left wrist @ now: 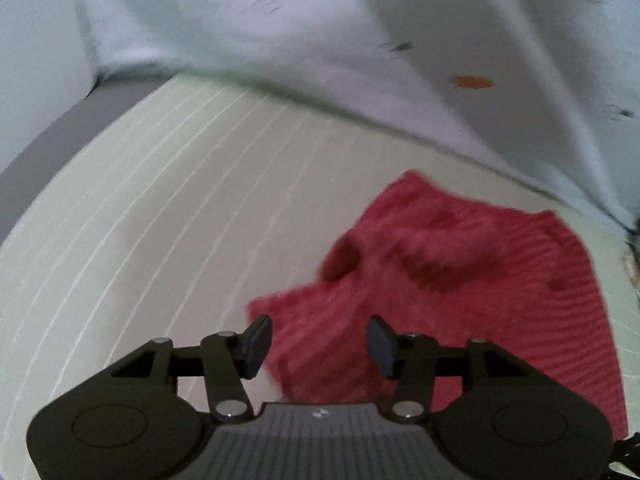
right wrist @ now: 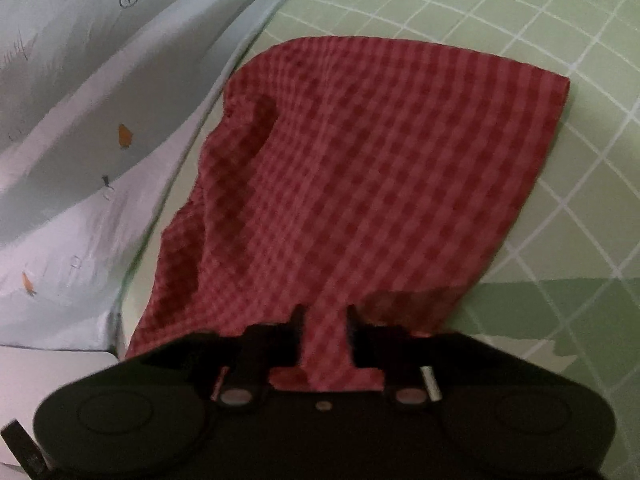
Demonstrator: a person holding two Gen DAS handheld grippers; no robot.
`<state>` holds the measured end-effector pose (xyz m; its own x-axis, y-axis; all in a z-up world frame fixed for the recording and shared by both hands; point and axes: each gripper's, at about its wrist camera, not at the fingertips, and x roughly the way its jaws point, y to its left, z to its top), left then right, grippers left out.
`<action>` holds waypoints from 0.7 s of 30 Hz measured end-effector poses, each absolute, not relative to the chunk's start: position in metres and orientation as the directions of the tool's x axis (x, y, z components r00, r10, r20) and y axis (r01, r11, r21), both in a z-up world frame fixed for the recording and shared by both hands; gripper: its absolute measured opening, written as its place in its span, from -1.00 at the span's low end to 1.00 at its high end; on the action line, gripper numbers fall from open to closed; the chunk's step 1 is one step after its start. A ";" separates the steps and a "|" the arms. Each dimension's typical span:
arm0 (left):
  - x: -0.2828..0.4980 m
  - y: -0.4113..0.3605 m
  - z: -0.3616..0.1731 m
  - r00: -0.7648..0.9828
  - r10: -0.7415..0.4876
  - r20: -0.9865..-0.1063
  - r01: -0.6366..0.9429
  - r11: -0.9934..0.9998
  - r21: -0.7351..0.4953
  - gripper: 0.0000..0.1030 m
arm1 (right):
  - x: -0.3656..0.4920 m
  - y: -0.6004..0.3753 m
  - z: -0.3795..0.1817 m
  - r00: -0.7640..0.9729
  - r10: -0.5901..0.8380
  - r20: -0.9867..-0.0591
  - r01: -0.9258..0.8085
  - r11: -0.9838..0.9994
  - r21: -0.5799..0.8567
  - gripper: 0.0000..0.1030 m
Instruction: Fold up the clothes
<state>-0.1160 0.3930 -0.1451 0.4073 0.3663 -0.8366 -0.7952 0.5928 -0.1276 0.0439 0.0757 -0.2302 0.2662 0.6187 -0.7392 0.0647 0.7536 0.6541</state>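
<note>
Red checked garment (right wrist: 360, 168) is lying across a green gridded mat (right wrist: 560, 40), filling the centre of the right wrist frame and the lower right of the left wrist frame (left wrist: 460, 272). Right gripper (right wrist: 323, 332), at lower centre, is pinching the garment's near edge between its jaws. Left gripper (left wrist: 320, 344), jaws spread apart and holding nothing, is hovering at the garment's lower left corner. Pale printed sheet (left wrist: 320, 20) is bordering the mat along the upper part of the frame.
</note>
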 end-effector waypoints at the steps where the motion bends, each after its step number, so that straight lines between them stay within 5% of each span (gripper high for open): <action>1: -0.123 0.396 -0.150 0.389 0.365 -0.846 -0.813 0.568 -0.129 0.05 | 0.043 0.077 -0.231 0.266 0.611 -0.745 0.052 0.763 0.644 -0.33; 13: -0.116 0.432 -0.188 0.371 0.332 -0.868 -0.839 0.520 -0.159 0.07 | 0.050 0.096 -0.226 0.268 0.523 -0.809 -0.052 0.846 0.530 -0.05; 17: -0.111 0.443 -0.199 0.370 0.320 -0.872 -0.842 0.512 -0.169 0.30 | 0.049 0.099 -0.222 0.292 0.475 -0.830 -0.088 0.878 0.471 0.50; 21: -0.099 0.433 -0.205 0.349 0.339 -0.874 -0.814 0.571 -0.104 0.25 | 0.047 0.104 -0.218 0.319 0.441 -0.839 -0.139 0.898 0.418 0.63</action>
